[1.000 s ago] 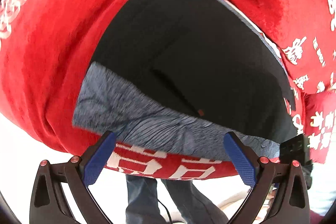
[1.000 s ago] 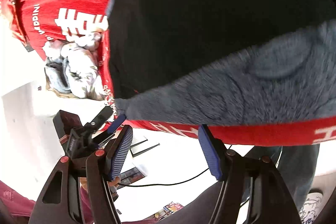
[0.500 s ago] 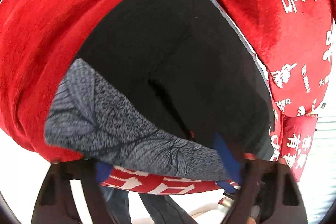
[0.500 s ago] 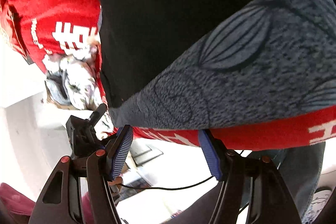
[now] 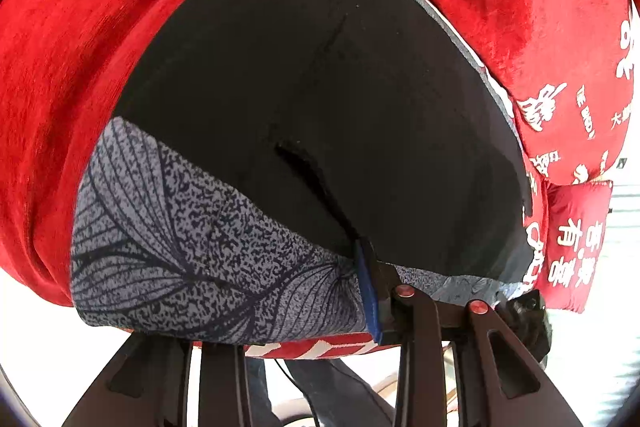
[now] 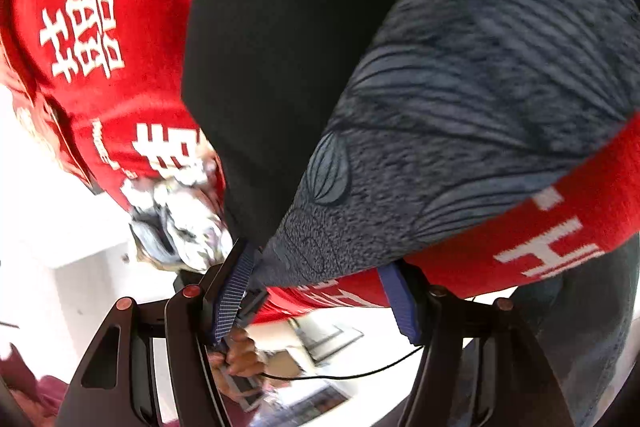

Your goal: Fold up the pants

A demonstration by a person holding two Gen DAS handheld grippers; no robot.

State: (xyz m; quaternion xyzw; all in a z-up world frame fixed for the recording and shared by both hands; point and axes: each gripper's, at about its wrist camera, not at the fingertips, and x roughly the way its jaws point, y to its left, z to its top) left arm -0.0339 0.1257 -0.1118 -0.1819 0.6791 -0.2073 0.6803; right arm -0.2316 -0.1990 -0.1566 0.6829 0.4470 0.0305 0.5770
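Note:
The pants [image 5: 320, 99] are black with a grey leaf-patterned band [image 5: 192, 247] along the near edge. They lie flat on a red bedcover [image 5: 80, 39] printed with white characters. My left gripper [image 5: 288, 299] reaches under the grey band; its left finger is hidden beneath the cloth and only the right blue pad [image 5: 368, 291] shows, pressed against the fabric. In the right wrist view the same pants [image 6: 280, 27] and grey band [image 6: 460, 115] fill the frame. My right gripper [image 6: 320, 299] is open, its pads either side of the band's corner at the bed edge.
A red pillow [image 5: 572, 239] with white characters lies at the right of the bed. A crumpled grey-white garment [image 6: 180, 223] sits at the bed's left edge. The person's jeans [image 6: 592, 339] and a white floor with a black cable [image 6: 340, 375] show below.
Both grippers have moved forward to the pants' near edge. The left jaws have narrowed from wide open, and the grey band now covers the left finger. The right jaws stay open.

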